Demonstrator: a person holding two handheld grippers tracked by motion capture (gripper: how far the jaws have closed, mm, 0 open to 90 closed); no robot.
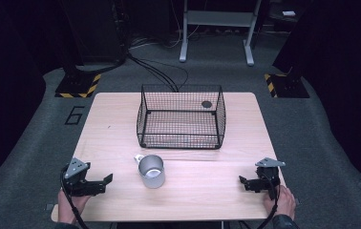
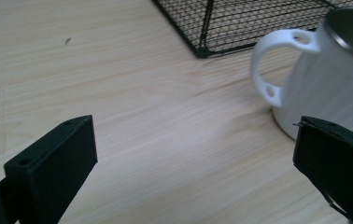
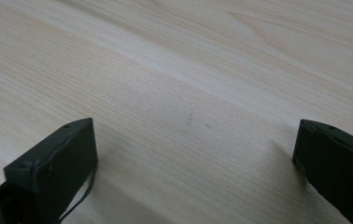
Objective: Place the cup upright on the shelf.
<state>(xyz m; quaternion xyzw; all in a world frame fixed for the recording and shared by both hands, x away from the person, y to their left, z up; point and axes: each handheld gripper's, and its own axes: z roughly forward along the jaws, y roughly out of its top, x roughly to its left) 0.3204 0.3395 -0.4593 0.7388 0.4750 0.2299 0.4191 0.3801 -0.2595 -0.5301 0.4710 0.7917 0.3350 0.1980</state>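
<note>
Resting both grippers low at the near edge of the table [image 1: 111,114], I have nothing in hand yet. The left gripper [image 1: 103,183] stands with its jaws spread wide and bare wood between them; the mug [image 1: 151,171] sits just ahead of it and off to its right, upright, mouth up. In the left gripper view the mug [image 2: 324,79] turns its handle [image 2: 269,63] toward me, which I judge leaves that loop the easiest thing to reach. The right gripper [image 1: 243,182] is likewise spread wide over plain wood, with the mug well off to its left. Beyond the mug stands the wire basket [image 1: 181,117], open at the top, probably so the mug can go in from above. My count: one mug, one basket, two grippers.
</note>
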